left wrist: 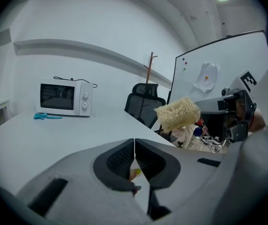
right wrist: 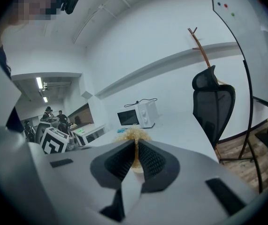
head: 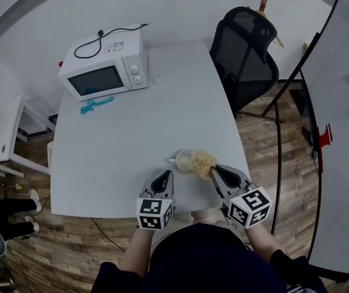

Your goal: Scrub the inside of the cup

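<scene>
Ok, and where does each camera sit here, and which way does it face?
Head view: on the person's head, looking steeply down at table, cup, left gripper, right gripper; forearms show.
Left gripper view: on the left gripper, along its shut jaws toward the microwave; right gripper shows at right.
Right gripper view: on the right gripper, along jaws shut on the scrubber, toward the microwave; left gripper's cube shows.
Shared: all three show the microwave and scrubber.

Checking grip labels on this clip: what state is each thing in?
left gripper: shut, nothing held.
right gripper: shut on scrub pad.
cup: upright on table, ungripped.
scrub pad: clamped, next to cup.
microwave: door closed.
</scene>
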### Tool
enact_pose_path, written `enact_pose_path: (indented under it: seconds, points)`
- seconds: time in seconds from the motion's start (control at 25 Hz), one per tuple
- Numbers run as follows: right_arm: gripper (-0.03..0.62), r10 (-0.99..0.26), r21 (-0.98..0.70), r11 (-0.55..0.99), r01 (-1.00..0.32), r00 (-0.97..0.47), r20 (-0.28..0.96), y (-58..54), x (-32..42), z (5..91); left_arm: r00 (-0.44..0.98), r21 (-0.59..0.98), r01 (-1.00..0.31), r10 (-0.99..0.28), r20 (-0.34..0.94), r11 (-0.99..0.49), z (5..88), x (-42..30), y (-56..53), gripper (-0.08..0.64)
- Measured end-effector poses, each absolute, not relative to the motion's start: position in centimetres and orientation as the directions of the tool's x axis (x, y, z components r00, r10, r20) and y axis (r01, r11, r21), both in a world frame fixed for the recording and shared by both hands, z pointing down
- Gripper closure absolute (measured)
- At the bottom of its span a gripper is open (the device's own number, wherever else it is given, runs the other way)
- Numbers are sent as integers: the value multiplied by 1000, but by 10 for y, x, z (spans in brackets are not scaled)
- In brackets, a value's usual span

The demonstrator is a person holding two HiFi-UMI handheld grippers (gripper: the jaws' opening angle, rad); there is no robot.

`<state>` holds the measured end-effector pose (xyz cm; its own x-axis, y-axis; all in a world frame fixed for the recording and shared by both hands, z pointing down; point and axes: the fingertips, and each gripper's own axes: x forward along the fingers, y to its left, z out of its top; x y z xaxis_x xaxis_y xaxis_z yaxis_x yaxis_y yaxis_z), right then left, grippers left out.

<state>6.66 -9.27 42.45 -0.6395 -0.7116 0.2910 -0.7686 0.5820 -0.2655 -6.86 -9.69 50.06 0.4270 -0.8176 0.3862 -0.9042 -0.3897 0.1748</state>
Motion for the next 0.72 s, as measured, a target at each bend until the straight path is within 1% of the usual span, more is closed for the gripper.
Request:
enact_pose_path:
  seconds: [0.28,0.32,0.4,0.6,0.72]
  points:
    - [556,-706,-272,579,-768,-640,304,-104,59,430,447,180,-894,-783,433,-410,528,-77,-109,540]
    - [557,-705,-271,579,-769,-639,307,-105,58,431,451,184,-892,-778,438,-413,533,-79,-110,532]
    - [557,-701,-266,580,-770,-638,319,-107,57,433,455,184,-889,-768,451,-418,542,-81,-113,446]
    - [557,-684,-254,584,-771,-636,358,-114,54,439,416,117,-903,-770,484,-414,567,-87,-130,398]
    - [557,-672,-249,589,-769,-637,378,-117,53,441,396,95,-909,-769,502,-405,579,-91,-141,396]
